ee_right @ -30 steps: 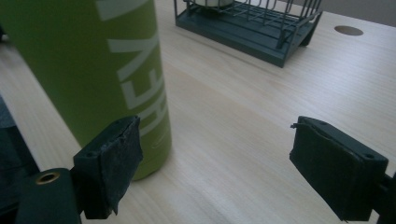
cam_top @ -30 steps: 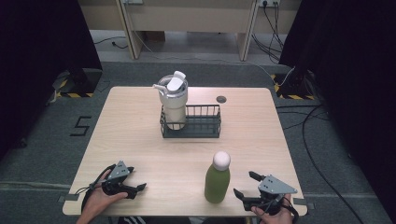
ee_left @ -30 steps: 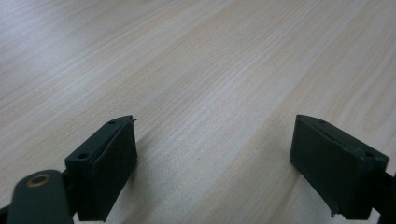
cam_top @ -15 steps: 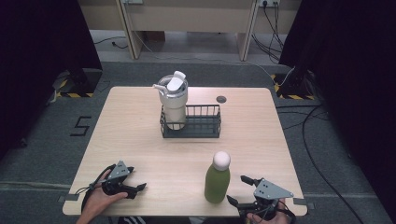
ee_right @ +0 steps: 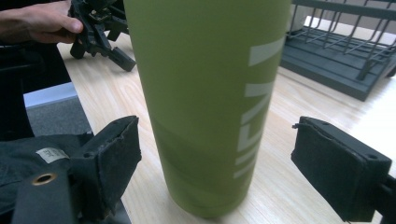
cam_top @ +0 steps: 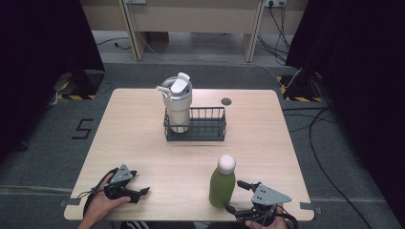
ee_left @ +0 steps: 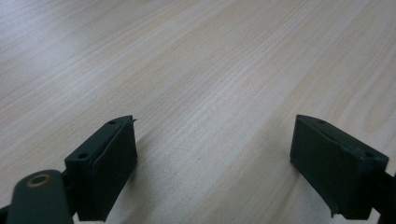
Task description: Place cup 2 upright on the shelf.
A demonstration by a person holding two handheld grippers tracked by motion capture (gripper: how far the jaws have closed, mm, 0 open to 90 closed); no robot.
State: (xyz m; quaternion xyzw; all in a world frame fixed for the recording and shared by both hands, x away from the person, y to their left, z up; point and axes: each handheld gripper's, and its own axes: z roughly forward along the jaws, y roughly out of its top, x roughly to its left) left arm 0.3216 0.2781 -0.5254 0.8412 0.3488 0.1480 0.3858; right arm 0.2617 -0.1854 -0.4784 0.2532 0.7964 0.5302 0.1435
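A green bottle (cam_top: 221, 186) with a white cap stands upright near the table's front edge, right of centre. My right gripper (cam_top: 237, 196) is beside it, one jaw on each side of its lower body. In the right gripper view the bottle (ee_right: 205, 102) stands between the pads (ee_right: 114, 156) with a gap on each side; the jaws have just been opening. My left gripper (cam_top: 138, 183) rests at the front left with its jaws wide apart over bare wood (ee_left: 215, 144).
A black wire basket (cam_top: 205, 129) sits mid-table and holds a cream tumbler (cam_top: 177, 102) with a flip lid at its left end. A small dark round hole (cam_top: 226, 101) marks the table (cam_top: 143, 133) behind the basket. The table's front edge lies just below both hands.
My right gripper has slid left toward the green bottle, so its jaws now flank it. The left gripper and the bottle have stayed put.
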